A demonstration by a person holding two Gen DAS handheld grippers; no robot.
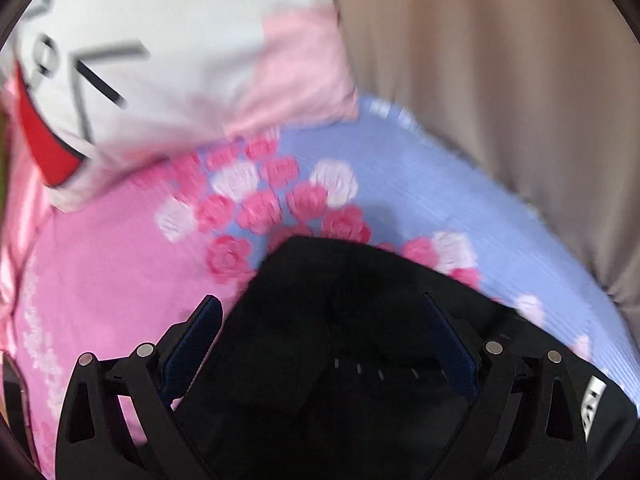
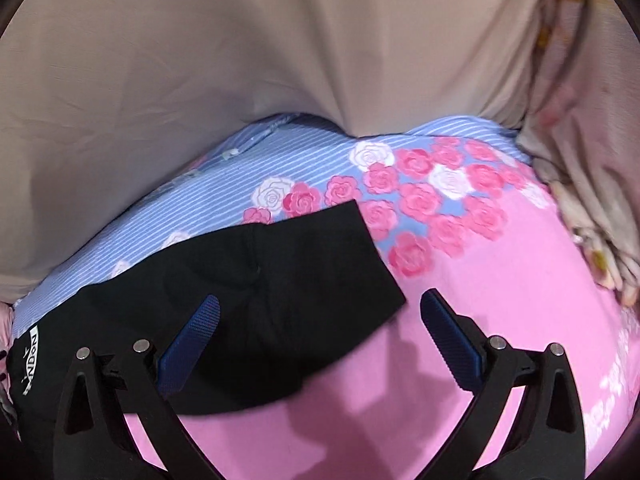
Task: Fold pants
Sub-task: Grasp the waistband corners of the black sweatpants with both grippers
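Behind the bed sheet hangs a beige curtain; it is the largest thing in both views and fills the whole far side. The sheet itself is pink on one part and light blue with thin white stripes on the other part, with a band of pink and white roses between them. In the left wrist view a big pillow lies on the far pink corner of the sheet; it is white and pink with black lines and a red shape, but blurred. In the right wrist view a crumpled pale floral cloth lies at the sheet's far pink edge, next to the curtain.

The blue side of the sheet ends directly at the curtain. On the pink part of the sheet, beside the pants and under the right gripper, the fabric is bare.

The black pants lie on the sheet, across the border between the blue and the pink part, and cover some roses. They look already folded, with one straight hem edge toward the roses and some soft creases in the middle. A white label with letters sits near one end of them.

The left gripper is spread wide above the pants, and holds nothing. The right gripper is also spread wide; one finger is over the pants' edge, the other finger over bare pink sheet, and nothing is between them.
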